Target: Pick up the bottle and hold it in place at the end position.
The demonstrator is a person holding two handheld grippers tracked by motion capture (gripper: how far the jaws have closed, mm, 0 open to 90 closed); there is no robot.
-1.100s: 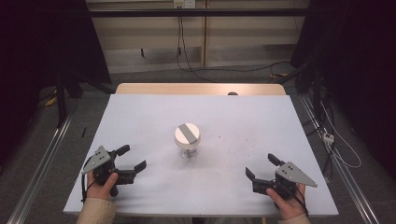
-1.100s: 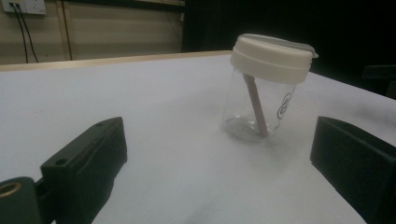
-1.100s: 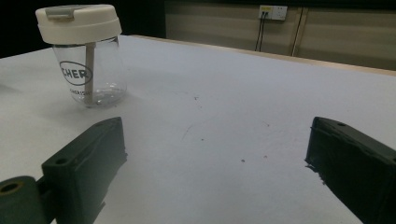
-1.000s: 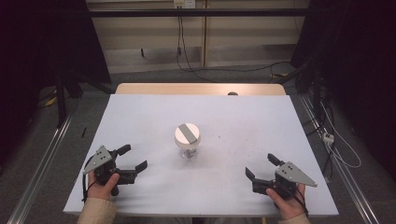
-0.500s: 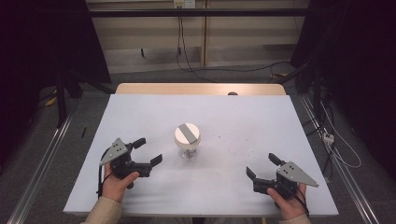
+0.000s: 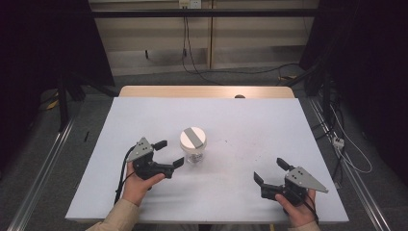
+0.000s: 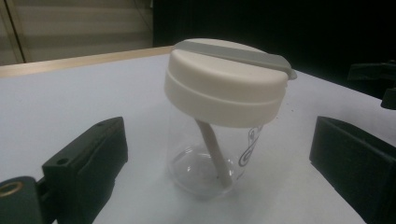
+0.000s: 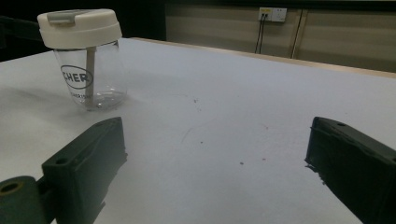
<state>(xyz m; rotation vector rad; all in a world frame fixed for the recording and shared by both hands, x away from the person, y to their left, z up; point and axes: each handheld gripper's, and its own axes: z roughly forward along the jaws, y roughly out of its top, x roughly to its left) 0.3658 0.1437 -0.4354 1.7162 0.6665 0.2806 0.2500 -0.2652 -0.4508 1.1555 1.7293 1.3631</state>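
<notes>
- High view: my left gripper (image 6: 167,153) sits just left of the clear jar (image 6: 193,151), jaws spread, one toward the far side of it and one nearer me.
- Left gripper view: the jar (image 7: 219,154) stands upright between my two black jaws, neither pad touching the glass; the jaws have just been closing a little.
- Its cream lid (image 7: 226,84) is on, with a grey strip (image 7: 233,51) across the top and a pale stick (image 7: 212,151) leaning inside.
- Jar stands near the middle of the white worktop (image 6: 250,120).
- Right gripper (image 6: 269,172) rests near the worktop's front right, well apart from the jar, jaws wide and holding nothing.
- Right gripper view: jar (image 8: 88,74) far off at upper left.
</notes>
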